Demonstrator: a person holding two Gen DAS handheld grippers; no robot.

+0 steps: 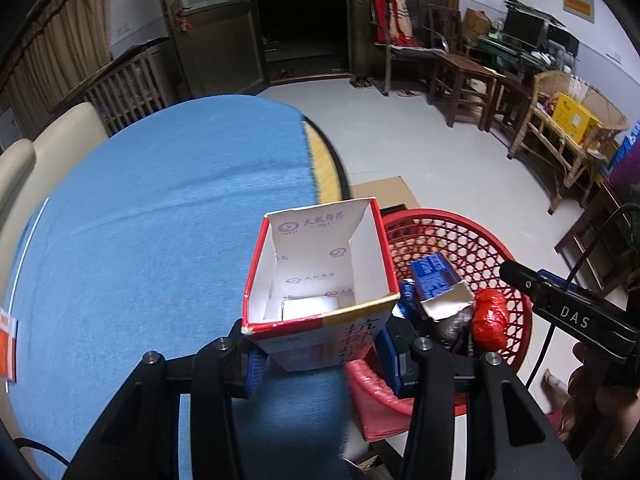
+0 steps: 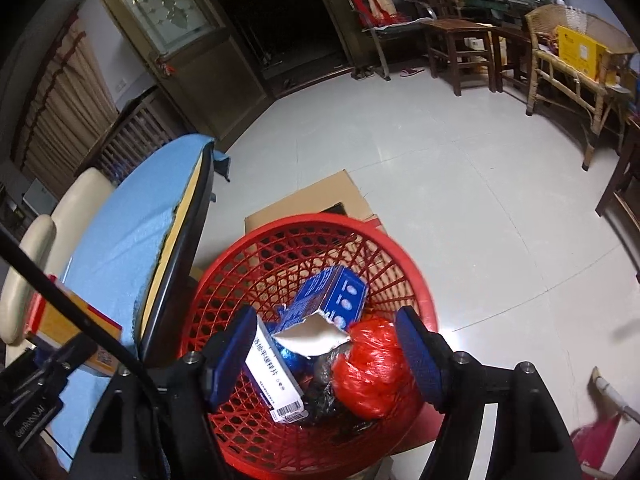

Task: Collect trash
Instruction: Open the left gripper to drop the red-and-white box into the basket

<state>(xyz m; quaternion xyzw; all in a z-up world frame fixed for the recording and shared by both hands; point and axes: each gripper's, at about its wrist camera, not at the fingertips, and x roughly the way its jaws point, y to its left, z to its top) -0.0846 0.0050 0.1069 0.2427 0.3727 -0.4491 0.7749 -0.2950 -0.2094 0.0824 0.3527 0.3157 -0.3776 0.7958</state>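
Note:
My left gripper (image 1: 320,356) is shut on an open, red-edged cardboard medicine box (image 1: 320,280), held above the right edge of the blue-clothed table (image 1: 160,220), beside the red plastic basket (image 1: 452,236). My right gripper (image 2: 326,354) is open and empty, hovering over the same red basket (image 2: 276,248). Inside the basket lie a torn blue box (image 2: 332,296), a white box with a barcode (image 2: 276,376), a red plastic bag (image 2: 368,368) and dark crumpled wrapping (image 2: 320,392).
Flattened brown cardboard (image 2: 312,200) lies on the floor behind the basket. A small orange-and-white box (image 1: 6,350) sits at the table's left edge. A cream chair (image 1: 40,148) stands left of the table. Wooden chairs (image 1: 464,72) and a wicker bench (image 1: 560,136) line the far wall.

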